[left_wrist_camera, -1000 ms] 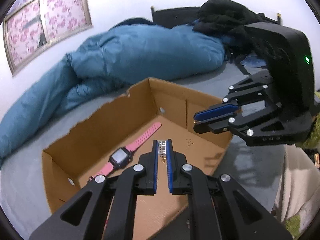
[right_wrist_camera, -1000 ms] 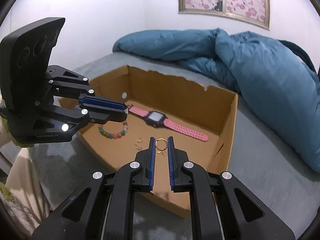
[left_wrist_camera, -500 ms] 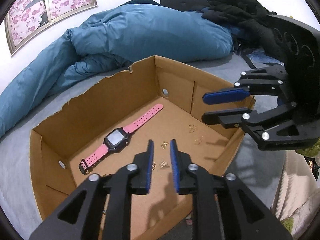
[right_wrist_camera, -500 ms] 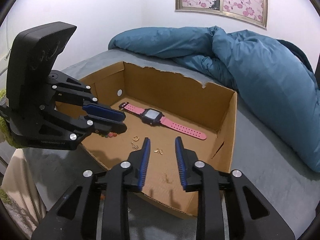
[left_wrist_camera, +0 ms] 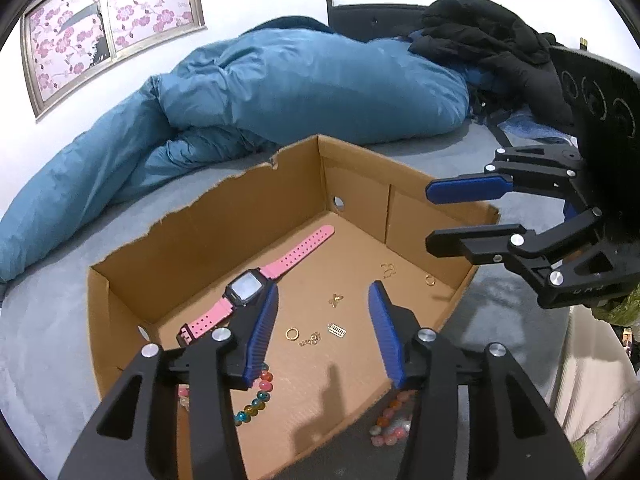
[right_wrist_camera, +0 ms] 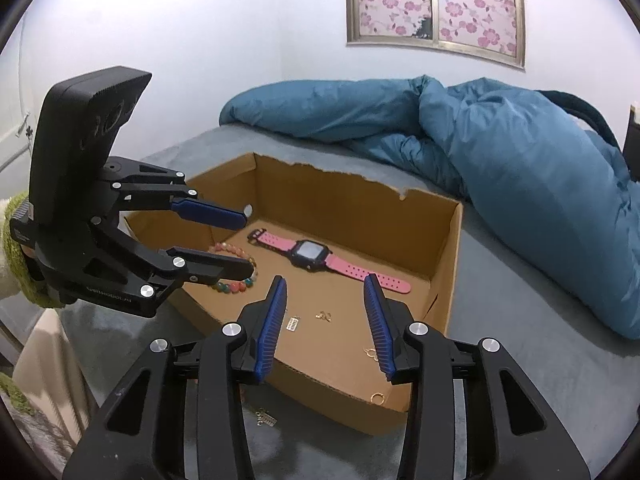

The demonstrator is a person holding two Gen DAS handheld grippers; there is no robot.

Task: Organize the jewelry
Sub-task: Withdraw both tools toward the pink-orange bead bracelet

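An open cardboard box (left_wrist_camera: pixel 208 216) (right_wrist_camera: pixel 444 256) lies on the bed. Inside lie a pink watch (left_wrist_camera: pixel 256 288) (right_wrist_camera: pixel 316 256), a colourful bead bracelet (left_wrist_camera: pixel 256 396) (right_wrist_camera: pixel 234 286), a gold ring (left_wrist_camera: pixel 292 333), a silver bar piece (left_wrist_camera: pixel 337 330) (right_wrist_camera: pixel 292 324) and small gold earrings (left_wrist_camera: pixel 335 300) (right_wrist_camera: pixel 324 315). My left gripper (left_wrist_camera: pixel 322 304) (right_wrist_camera: pixel 246 240) is open and empty above the box's near edge. My right gripper (right_wrist_camera: pixel 324 294) (left_wrist_camera: pixel 428 216) is open and empty over the box's right side. Another bead bracelet (left_wrist_camera: pixel 390 420) and a silver piece (right_wrist_camera: pixel 267 417) lie outside the box.
A blue duvet (left_wrist_camera: pixel 304 84) (right_wrist_camera: pixel 520 168) is heaped on the grey bed behind the box. Black clothes (left_wrist_camera: pixel 488 40) lie at the far right. A floral-curtained window (right_wrist_camera: pixel 436 4) is on the white wall. The bed's edge drops off at the near side.
Both grippers have opened wide and let go of small jewelry pieces, which now lie in the box. Both have pulled back and risen a little.
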